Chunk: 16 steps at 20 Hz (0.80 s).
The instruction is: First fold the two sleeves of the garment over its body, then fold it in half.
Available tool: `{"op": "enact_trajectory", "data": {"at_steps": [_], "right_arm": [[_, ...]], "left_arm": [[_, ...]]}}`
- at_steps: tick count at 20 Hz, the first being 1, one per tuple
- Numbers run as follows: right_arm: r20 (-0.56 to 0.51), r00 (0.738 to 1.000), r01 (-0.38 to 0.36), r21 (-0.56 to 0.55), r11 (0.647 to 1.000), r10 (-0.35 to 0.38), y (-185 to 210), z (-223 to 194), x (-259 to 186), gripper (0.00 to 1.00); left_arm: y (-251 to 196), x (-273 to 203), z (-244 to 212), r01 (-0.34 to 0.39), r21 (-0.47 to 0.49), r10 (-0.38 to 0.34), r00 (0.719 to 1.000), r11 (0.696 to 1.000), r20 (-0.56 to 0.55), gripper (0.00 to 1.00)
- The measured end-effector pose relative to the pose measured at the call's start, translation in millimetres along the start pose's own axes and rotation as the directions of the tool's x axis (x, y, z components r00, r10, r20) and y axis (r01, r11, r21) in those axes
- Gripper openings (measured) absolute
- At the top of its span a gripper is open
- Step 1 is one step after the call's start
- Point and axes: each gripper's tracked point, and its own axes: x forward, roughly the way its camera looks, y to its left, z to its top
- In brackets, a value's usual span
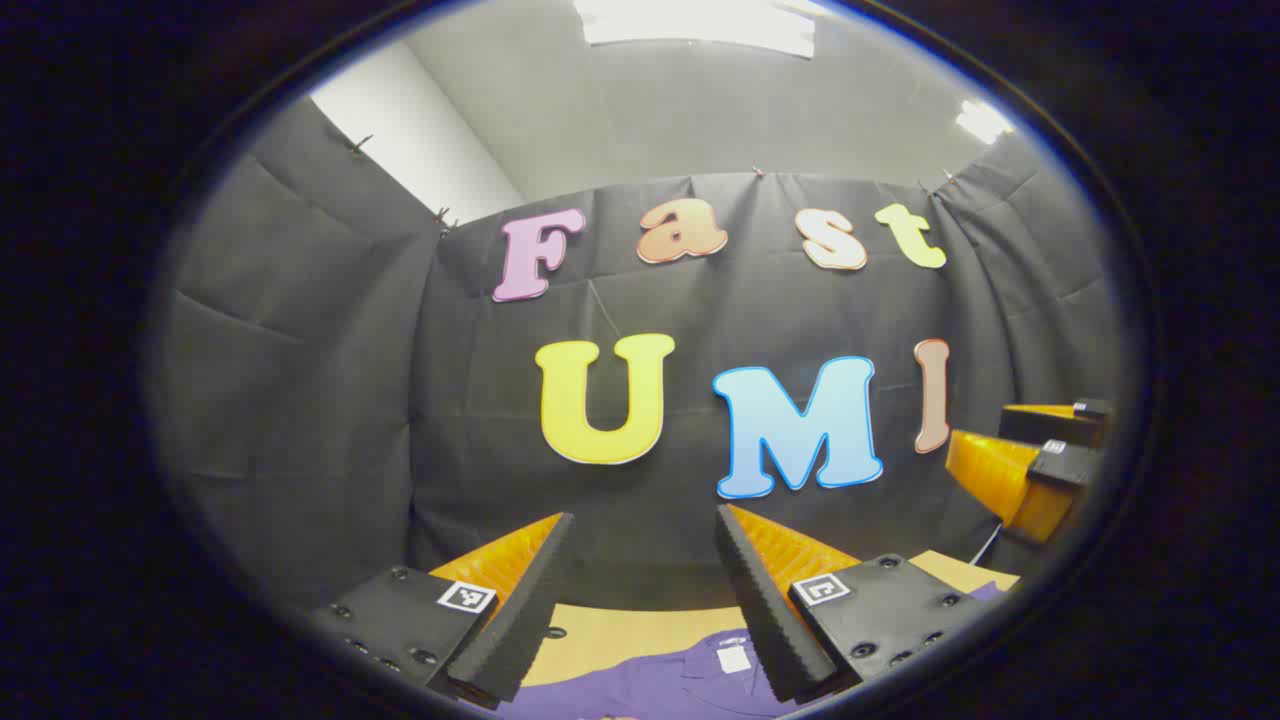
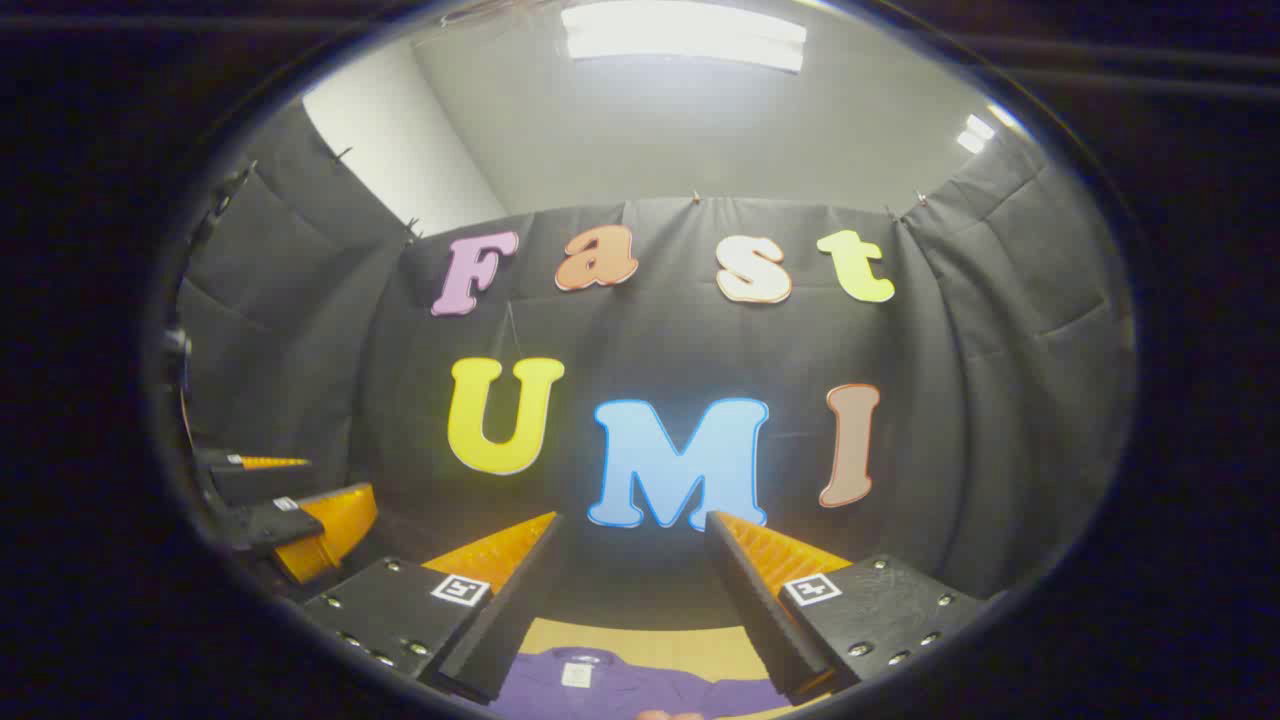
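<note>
One purple garment (image 1: 690, 675) lies flat on the tan bench (image 1: 610, 630), collar and white neck tag toward the far wall. Two tools hover above its near part: the left tool (image 1: 640, 590) and the right tool (image 2: 628, 590), both spread wide, pinching nothing.

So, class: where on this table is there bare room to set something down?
A bare strip of table runs between the purple garment's collar and the booth wall. Another strip shows beyond the collar in the right gripper view. The near side is crowded by the garment.
</note>
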Motion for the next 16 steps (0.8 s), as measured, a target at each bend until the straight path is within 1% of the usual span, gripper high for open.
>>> {"op": "enact_trajectory", "data": {"at_steps": [2, 3, 4, 5, 6, 7, 10, 11, 12, 13, 14, 16], "right_arm": [[-0.014, 1.0, 0.008, 0.006, 1.0, -0.008, -9, -10, 2, 0.91], [-0.023, 1.0, 0.016, 0.01, 1.0, -0.016, -15, -13, 2, 0.94], [-0.032, 0.999, 0.025, 0.009, 1.0, -0.025, -20, -17, 2, 0.91], [-0.035, 0.999, 0.031, 0.008, 0.999, -0.031, -24, -19, 2, 0.94], [-0.037, 0.999, 0.037, 0.006, 0.999, -0.037, -27, -20, 2, 0.91], [-0.04, 0.998, 0.042, 0.006, 0.999, -0.042, -29, -22, 2, 0.91], [-0.046, 0.998, 0.047, 0.011, 0.999, -0.046, -32, -25, 1, 0.91], [-0.048, 0.998, 0.046, 0.01, 0.999, -0.045, -32, -25, 1, 0.91], [-0.049, 0.998, 0.044, 0.008, 0.999, -0.044, -31, -28, -1, 0.91], [-0.052, 0.998, 0.043, 0.008, 0.999, -0.043, -32, -27, -1, 0.91], [-0.058, 0.997, 0.043, 0.011, 0.999, -0.042, -32, -30, -1, 0.94], [-0.072, 0.996, 0.047, 0.022, 0.999, -0.045, -35, -34, -1, 0.94]], "left_arm": [[-6, -1, -4, 0.01, -0.002, -0.01, 1.0, 1.0, -0.011, 0.95], [-7, -1, -6, 0.009, -0.003, -0.009, 1.0, 1.0, -0.018, 0.95], [-8, -1, -5, 0.011, -0.004, -0.012, 1.0, 1.0, -0.023, 0.95], [-10, -1, -6, 0.013, -0.006, -0.014, 1.0, 1.0, -0.027, 0.95], [-12, -1, -6, 0.017, -0.009, -0.017, 0.999, 1.0, -0.029, 0.95], [-14, 0, -7, 0.017, -0.01, -0.018, 0.999, 1.0, -0.032, 0.95], [-18, -1, -12, 0.027, -0.019, -0.028, 0.999, 0.999, -0.047, 0.95], [-19, -2, -13, 0.028, -0.022, -0.029, 0.998, 0.999, -0.052, 0.92], [-18, -2, -14, 0.028, -0.025, -0.029, 0.998, 0.999, -0.058, 0.95], [-19, -3, -16, 0.029, -0.029, -0.031, 0.998, 0.999, -0.063, 0.95], [-20, -2, -18, 0.03, -0.033, -0.032, 0.997, 0.999, -0.068, 0.94], [-18, -3, -21, 0.027, -0.039, -0.03, 0.997, 0.999, -0.077, 0.94]]}}
